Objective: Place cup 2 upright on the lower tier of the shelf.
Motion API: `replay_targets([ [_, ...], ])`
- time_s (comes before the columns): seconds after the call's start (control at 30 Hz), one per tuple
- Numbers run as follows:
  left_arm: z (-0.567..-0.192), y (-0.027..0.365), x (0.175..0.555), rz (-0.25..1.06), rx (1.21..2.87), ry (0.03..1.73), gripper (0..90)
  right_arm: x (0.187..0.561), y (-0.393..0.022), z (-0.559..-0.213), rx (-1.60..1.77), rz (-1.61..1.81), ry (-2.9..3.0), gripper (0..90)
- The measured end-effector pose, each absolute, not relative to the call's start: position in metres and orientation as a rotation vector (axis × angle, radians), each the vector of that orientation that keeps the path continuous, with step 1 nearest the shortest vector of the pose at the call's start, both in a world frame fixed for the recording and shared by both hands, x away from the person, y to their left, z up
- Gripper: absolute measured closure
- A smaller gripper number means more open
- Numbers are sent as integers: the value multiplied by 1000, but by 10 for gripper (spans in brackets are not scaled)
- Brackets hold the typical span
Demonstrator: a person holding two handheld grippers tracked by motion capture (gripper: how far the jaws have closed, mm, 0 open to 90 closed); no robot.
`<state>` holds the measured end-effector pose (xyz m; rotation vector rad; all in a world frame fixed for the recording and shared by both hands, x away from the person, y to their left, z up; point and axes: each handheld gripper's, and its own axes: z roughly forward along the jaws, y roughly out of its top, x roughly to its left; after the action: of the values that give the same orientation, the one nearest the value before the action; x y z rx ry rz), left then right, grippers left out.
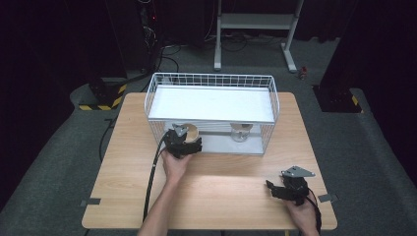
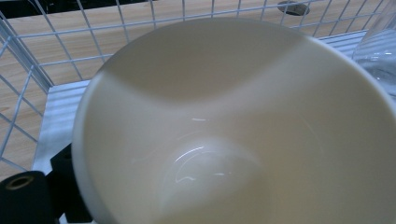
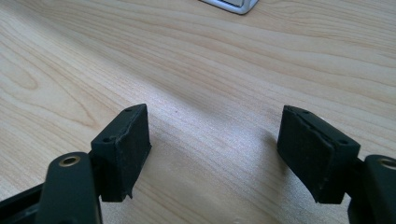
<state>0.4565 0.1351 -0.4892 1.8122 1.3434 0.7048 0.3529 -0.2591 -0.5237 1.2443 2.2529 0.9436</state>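
Holding item one, the cream bowl (image 2: pixel 233 130), the left gripper (image 1: pixel 184 142) is clamping its rim at the front opening of the white wire basket (image 1: pixel 211 81), bowl tilted and sitting under the basket's shelf. Risk: rim slipping from a one-sided pinch, or bowl knocking the wire edge. Item two, a clear glass (image 1: pixel 241 132), is standing just beside; a sideways swing is likely tipping it. Item three, the right gripper (image 3: pixel 215 154), is resting on the wooden table (image 1: pixel 221 196), jaws apart, nothing between them.
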Motion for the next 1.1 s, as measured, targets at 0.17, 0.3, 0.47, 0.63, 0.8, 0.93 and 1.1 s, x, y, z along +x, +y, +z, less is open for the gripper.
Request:
replay_targets([
  [0.17, -488, 136, 453, 718, 1853, 1331, 51, 353, -259, -524, 1244, 944, 2253, 254],
  [0.3, -486, 138, 452, 719, 1876, 1327, 50, 353, -259, -524, 1245, 944, 2253, 254],
  [0.47, -485, 138, 450, 706, 1877, 1335, 54, 353, -259, -524, 1244, 944, 2253, 254],
  [0.63, -484, 139, 448, 709, 1899, 1331, 62, 353, -259, -524, 1244, 943, 2253, 254],
  [0.8, -485, 141, 445, 704, 1892, 1333, 82, 353, -259, -524, 1243, 943, 2253, 254],
  [0.93, -487, 141, 440, 707, 1878, 1334, 91, 353, -259, -524, 1243, 943, 2253, 254],
  [1.1, -488, 142, 435, 710, 1883, 1325, 94, 353, -259, -524, 1243, 943, 2253, 254],
])
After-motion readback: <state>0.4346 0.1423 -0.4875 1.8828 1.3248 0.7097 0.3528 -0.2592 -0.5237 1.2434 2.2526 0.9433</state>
